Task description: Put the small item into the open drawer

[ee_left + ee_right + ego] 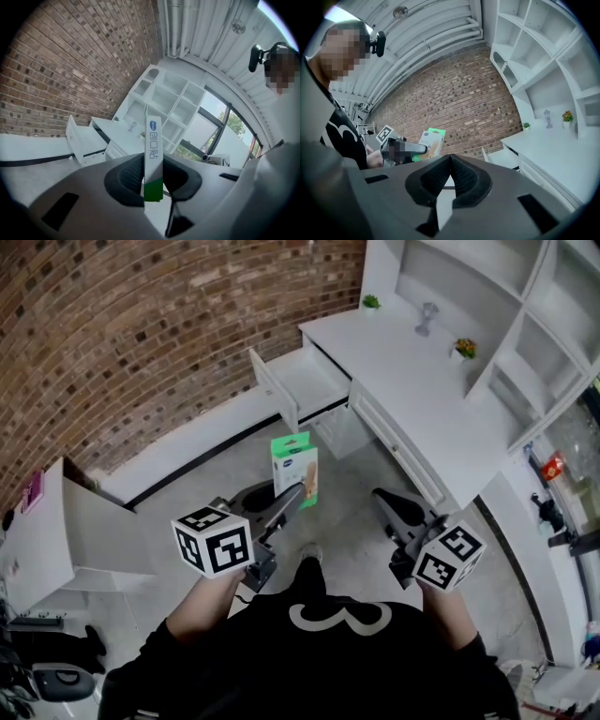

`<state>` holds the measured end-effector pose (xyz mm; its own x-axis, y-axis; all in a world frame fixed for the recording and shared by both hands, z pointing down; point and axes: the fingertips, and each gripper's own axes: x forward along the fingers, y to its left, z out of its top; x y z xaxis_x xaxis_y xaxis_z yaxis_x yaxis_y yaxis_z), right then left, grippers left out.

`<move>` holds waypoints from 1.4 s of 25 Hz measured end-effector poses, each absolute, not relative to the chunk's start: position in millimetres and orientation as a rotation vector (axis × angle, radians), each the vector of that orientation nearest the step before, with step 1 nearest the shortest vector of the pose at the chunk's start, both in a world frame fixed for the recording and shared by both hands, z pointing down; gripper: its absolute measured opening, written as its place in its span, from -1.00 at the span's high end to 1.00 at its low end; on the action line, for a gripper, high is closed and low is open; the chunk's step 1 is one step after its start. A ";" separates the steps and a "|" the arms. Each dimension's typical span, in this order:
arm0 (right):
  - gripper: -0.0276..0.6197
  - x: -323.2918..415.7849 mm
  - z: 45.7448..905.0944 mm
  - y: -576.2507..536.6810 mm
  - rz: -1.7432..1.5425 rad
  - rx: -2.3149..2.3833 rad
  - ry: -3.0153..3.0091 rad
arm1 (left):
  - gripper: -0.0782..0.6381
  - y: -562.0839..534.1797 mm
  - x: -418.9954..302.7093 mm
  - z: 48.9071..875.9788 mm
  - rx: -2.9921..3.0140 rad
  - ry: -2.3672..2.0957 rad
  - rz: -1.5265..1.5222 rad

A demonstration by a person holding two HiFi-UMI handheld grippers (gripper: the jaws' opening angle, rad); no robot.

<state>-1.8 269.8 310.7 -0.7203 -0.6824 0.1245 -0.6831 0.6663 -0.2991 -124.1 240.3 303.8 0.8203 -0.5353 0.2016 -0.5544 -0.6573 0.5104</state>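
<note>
Closest to us, against our black shirt (pixel 319 662), our left forearm (pixel 199 604) and right forearm (pixel 452 613) reach forward, holding both grippers out at about the same level above the floor (pixel 356 540). We angle the left gripper (pixel 292 497) forward and to the right, toward the open drawer (pixel 309 381) under the white tabletop (pixel 422 390). Its fingers are clamped on the lower end of the small box (pixel 294 465). We see the green-and-white box standing with its long axis running straight out from the fingers, its broad printed face toward us and its free green end pointing at the drawer. It is in the air, well short of the drawer. We keep the right gripper (pixel 384 497) just beside it, its fingers together with nothing between them.
</note>
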 end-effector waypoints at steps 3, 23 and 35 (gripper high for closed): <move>0.88 -4.1 318.4 223.0 0.548 1.185 -2.842 | 0.55 194.2 -127.3 313.5 2.402 -0.801 0.060; 0.88 -13.0 345.9 17.1 0.572 1.194 -2.761 | 0.55 -10.4 -137.6 368.1 2.357 -0.808 0.208; 0.88 10.4 350.1 -54.2 0.587 1.169 -2.809 | 0.55 -80.1 -120.5 383.3 2.337 -0.900 0.291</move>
